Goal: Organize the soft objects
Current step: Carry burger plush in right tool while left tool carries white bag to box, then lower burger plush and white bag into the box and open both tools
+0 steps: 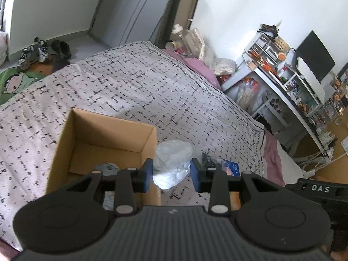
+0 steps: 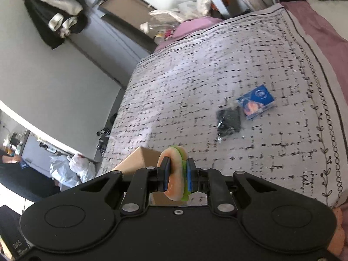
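Soft burger toy (image 2: 176, 174) sits clamped edge-on btwn the right gripper (image 2: 176, 175) jaws, bun faces against the pads, w/ the open cardboard box (image 2: 139, 159) just beyond and to the left of the tips, so drop looks like a short shift that way. Left gripper (image 1: 171, 173) jaws are partly apart and pinch a clear crumpled plastic bag (image 1: 171, 165), hanging just beside the box's (image 1: 104, 139) right wall. Farther out on the bed (image 2: 217, 69), toward its right edge, lie a black packet (image 2: 229, 119) and a blue pack (image 2: 256, 101), nearer the right hand.

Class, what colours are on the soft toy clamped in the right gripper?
The burger toy is peach-orange with a green layer, clearest in the right wrist view.
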`<state>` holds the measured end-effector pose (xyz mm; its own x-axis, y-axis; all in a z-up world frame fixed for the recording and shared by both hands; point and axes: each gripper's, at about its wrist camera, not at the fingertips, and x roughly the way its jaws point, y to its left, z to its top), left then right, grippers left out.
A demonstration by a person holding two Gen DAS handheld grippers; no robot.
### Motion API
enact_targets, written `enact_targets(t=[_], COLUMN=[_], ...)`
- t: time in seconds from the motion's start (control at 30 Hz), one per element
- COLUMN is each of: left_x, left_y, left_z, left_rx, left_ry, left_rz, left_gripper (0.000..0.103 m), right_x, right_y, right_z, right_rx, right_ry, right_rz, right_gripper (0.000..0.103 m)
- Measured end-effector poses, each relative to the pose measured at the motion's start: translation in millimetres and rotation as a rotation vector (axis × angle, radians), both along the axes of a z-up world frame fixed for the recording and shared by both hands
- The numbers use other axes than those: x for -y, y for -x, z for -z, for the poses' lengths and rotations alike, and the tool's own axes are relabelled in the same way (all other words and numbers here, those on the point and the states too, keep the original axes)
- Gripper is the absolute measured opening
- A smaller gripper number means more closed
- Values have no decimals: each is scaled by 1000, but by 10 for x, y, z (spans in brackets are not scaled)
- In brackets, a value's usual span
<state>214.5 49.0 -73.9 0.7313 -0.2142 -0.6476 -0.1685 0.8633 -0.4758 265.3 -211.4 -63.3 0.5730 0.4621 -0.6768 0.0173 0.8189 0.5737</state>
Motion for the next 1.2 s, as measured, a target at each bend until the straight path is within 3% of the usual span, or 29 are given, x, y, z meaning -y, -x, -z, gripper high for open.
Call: enact_targets(t=[0.5,0.97,1.1,1.2], left_x=[-525,-830,-852,-869], left_y=[69,-47,-101,-121], left_z=[250,601,663,699], left_rx=[-82,-145,-166,-174], left_ry=[-6,41,65,87], left_rz=[-107,-143,-141,-141], left_gripper=[36,36,39,42], right_x=[-714,-1245,-1276,-1245], right_y=[35,-119,-179,-202], right_z=[-32,269,317,334], right_rx=[8,-39,-50,-50], right_ry=[47,126,114,104], right_rz=[-121,-171,-162,-146], right_gripper=[16,16,27,27])
